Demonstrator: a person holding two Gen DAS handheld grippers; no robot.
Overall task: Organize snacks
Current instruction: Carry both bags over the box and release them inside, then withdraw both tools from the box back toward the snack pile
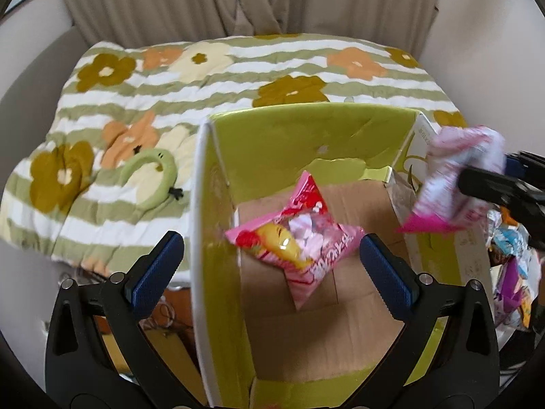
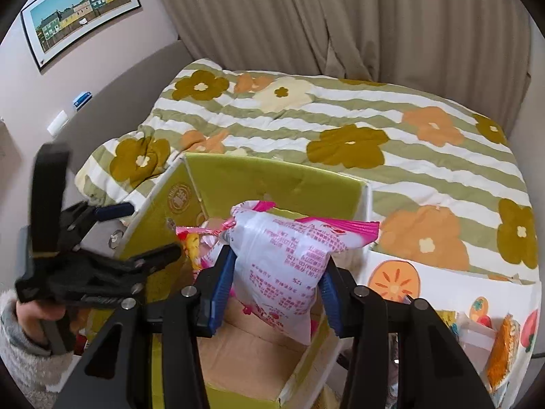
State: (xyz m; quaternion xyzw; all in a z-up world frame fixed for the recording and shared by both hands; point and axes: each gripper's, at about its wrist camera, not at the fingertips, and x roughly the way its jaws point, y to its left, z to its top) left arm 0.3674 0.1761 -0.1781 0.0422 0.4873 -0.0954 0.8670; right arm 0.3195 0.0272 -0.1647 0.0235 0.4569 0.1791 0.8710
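Note:
An open cardboard box (image 1: 282, 143) with yellow-green flaps stands in front of a bed. A pink marshmallow bag (image 1: 299, 238) lies on its brown floor. My left gripper (image 1: 269, 266) is open and empty, its fingers straddling the box's left wall above that bag. My right gripper (image 2: 276, 293) is shut on a white and pink snack bag (image 2: 289, 255) and holds it over the box (image 2: 259, 177), near its right wall. That held bag (image 1: 456, 184) also shows blurred in the left wrist view at the right.
A floral striped quilt (image 1: 204, 78) covers the bed behind the box. A green plush ring (image 1: 150, 180) lies on it. Several loose snack packets (image 1: 511, 266) sit to the right of the box. A fruit-print white box (image 2: 442, 289) stands at the right.

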